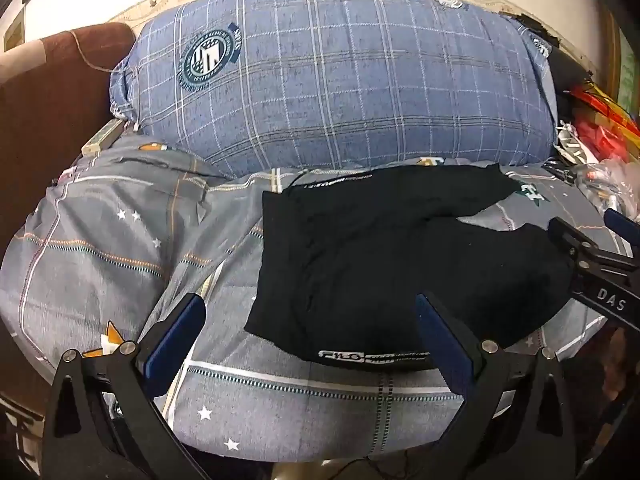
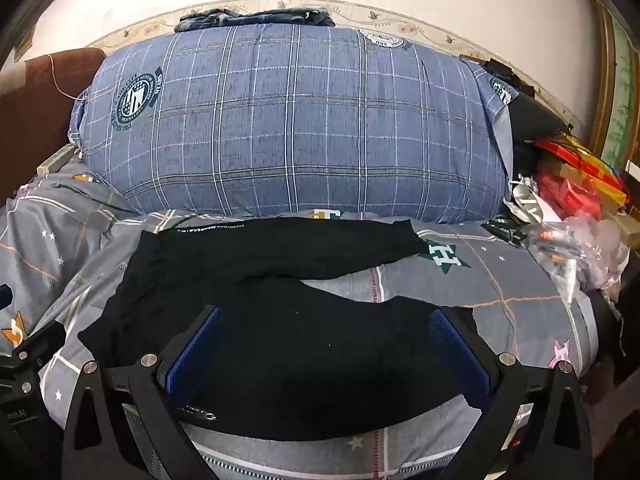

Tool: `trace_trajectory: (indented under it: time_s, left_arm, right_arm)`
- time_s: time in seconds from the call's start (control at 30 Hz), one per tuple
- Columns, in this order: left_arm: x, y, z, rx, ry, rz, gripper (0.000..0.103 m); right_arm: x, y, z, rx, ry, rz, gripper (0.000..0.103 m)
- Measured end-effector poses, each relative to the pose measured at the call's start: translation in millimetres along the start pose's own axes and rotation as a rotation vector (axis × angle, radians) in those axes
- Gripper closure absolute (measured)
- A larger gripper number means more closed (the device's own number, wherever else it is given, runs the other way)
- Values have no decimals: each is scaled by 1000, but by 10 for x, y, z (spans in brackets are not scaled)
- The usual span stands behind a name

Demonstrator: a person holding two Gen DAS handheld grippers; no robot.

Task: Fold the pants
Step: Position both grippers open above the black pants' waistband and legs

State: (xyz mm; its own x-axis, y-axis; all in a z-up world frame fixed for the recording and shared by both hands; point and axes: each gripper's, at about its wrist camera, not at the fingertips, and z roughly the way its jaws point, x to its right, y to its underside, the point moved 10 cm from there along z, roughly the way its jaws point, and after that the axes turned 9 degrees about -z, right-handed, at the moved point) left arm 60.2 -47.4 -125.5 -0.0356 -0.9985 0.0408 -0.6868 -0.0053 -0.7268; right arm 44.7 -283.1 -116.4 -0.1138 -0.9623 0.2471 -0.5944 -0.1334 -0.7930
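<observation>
**Black pants spread flat between two released claws**

Ahead of both claws, we see the black pants [image 1: 384,264] lying flat on the grey starred bedspread [image 1: 120,248], their two legs splayed apart toward the right side. Our left claw [image 1: 310,344] hangs released, blue pads wide apart, holding nothing; the waist end of the pants sits just beyond and between its fingers, and a white-lettered band [image 1: 372,357] shows near its right finger. Our right claw [image 2: 326,350] is likewise spread wide and empty, hovering over the nearer leg, whose dark cloth fills the gap between its fingers. Beyond the pants, a big blue checked pillow [image 2: 296,120] rests against the wall, with folded denim [image 2: 256,18] on top. Right of our right claw, a heap of plastic bags and red packaging [image 2: 572,216] crowds the bed's edge.
</observation>
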Motion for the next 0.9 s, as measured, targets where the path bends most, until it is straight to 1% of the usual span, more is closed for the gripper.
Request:
trace_trajectory:
  time_s: [0.13,0.23,0.33,0.37,0.4,0.57,0.6,0.7,0.9]
  left_arm:
    - [-146,82,108,-33,-24,-26,0]
    - [-254,186,213,-73,-41,-52,0]
    - [-296,259,272,-98,-51,-60,0]
    - [-283,262,272,-103,-53,-60,0]
    - [-289,278,291,-109,-57,-58,0]
    - [-274,274,305,-124,-58,-54,0]
    - [-275,274,311,-125,-56,-53,0]
    - [-281,291,335,-130,-55,-49,0]
    - [-401,345,420,-153,-69,-67,0]
  right_arm:
    - [60,99,84,-15,-7,13,1]
    - [130,197,176,-40,-7,36,1]
    - [161,283,256,-62,-4,41,1]
    - [92,349,279,-71,-3,35,1]
    - [149,313,329,-62,4,27,1]
    - [72,399,416,-84,-10,4,1]
    - [11,448,395,-127,-22,-5,1]
    - [-38,482,413,-150,-36,-10,1]
    - [-48,528,475,-156,-39,-12,1]
